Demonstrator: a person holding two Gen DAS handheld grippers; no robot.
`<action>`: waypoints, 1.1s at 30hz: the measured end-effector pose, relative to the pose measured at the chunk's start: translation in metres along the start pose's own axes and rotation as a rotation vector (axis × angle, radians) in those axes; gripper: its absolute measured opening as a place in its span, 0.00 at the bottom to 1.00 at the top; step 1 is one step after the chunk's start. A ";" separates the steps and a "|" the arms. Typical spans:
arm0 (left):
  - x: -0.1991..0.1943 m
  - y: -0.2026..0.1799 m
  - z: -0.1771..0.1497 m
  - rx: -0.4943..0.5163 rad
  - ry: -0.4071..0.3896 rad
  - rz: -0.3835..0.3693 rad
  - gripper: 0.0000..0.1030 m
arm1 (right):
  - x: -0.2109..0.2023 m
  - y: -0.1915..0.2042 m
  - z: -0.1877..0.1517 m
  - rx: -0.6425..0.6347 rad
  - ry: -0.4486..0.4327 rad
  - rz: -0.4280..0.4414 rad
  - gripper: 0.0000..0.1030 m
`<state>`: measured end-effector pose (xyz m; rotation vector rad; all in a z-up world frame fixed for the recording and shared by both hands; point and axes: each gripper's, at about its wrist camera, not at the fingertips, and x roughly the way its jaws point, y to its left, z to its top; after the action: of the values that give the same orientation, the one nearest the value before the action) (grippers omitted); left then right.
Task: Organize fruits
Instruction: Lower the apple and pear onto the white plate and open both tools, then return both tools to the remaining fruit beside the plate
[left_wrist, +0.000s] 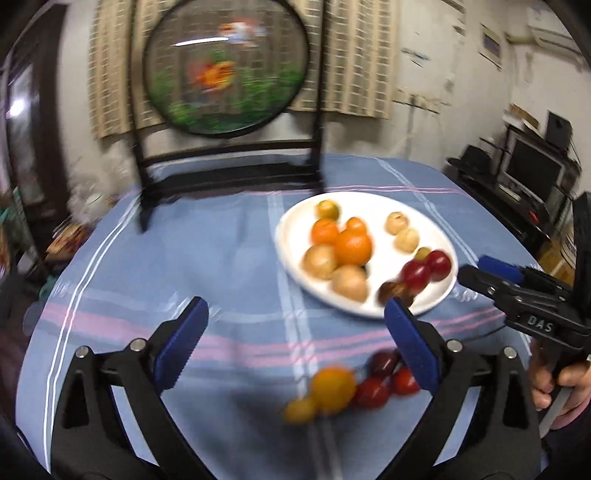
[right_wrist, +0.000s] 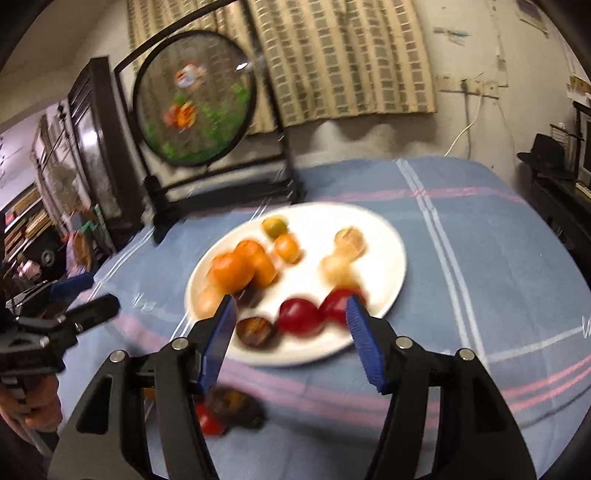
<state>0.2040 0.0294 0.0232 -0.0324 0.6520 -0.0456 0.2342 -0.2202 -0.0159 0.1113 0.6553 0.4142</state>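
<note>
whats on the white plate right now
On the round white plate: orange citrus fruits, tan-brown round fruits, pale beige ones, red fruits and a dark one. Anything beneath the heaped pile is covered.

plate (left_wrist: 291, 254) – white | tablecloth (left_wrist: 229, 258) – blue, pink and white plaid stripes | oranges (left_wrist: 352, 245) – bright orange | plums (left_wrist: 417, 275) – dark red | tongs' pads (left_wrist: 181, 343) – blue on black | curtain (right_wrist: 351, 62) – beige check

Plate (left_wrist: 291, 254) of fruits (left_wrist: 352, 245) on table (left_wrist: 184, 258), loose fruits (left_wrist: 332, 387) before it, round screen (left_wrist: 225, 66) behind
</note>
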 end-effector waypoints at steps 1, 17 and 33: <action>-0.004 0.006 -0.008 -0.019 -0.002 0.007 0.95 | -0.001 0.004 -0.006 -0.005 0.016 0.006 0.61; -0.018 0.047 -0.051 -0.212 0.060 0.049 0.95 | -0.016 0.045 -0.058 -0.002 0.166 0.046 0.58; -0.016 0.056 -0.052 -0.279 0.097 0.007 0.95 | 0.018 0.056 -0.068 -0.002 0.262 0.077 0.46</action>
<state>0.1619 0.0856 -0.0112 -0.2986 0.7518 0.0517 0.1871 -0.1637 -0.0670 0.0814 0.9109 0.5085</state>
